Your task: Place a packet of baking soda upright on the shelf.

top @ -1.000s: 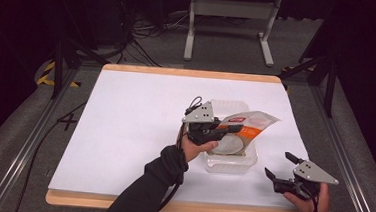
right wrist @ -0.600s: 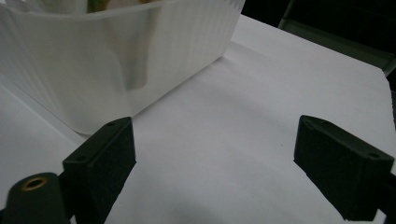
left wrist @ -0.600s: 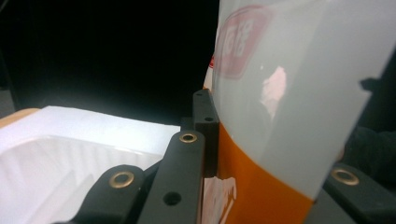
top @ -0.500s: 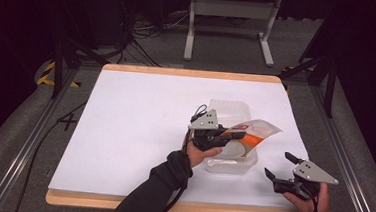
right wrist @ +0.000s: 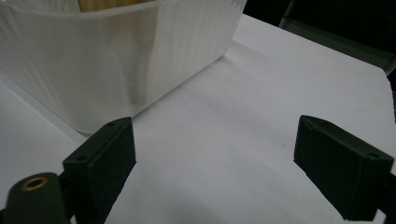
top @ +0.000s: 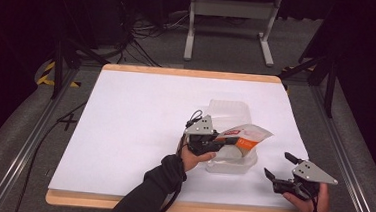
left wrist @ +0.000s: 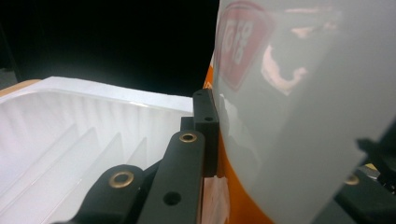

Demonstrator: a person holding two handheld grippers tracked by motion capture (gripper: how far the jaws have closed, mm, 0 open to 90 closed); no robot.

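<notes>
The pouch (top: 241, 136), white and orange with a red label, is clamped between the jaws of our left gripper (top: 223, 142) and hangs over the clear plastic container (top: 232, 164) on the white table (top: 134, 132). Our right gripper (top: 277, 167) rests on the table just beside the container, its jaws wide apart with nothing between them.

White-and-orange pouch (top: 241, 136), tilted, over clear plastic container (top: 229, 161)

Bare white table (top: 134, 132) lay open to the left; the plastic container (top: 229, 161) and pouch (top: 244, 135) blocked the middle right.
</notes>
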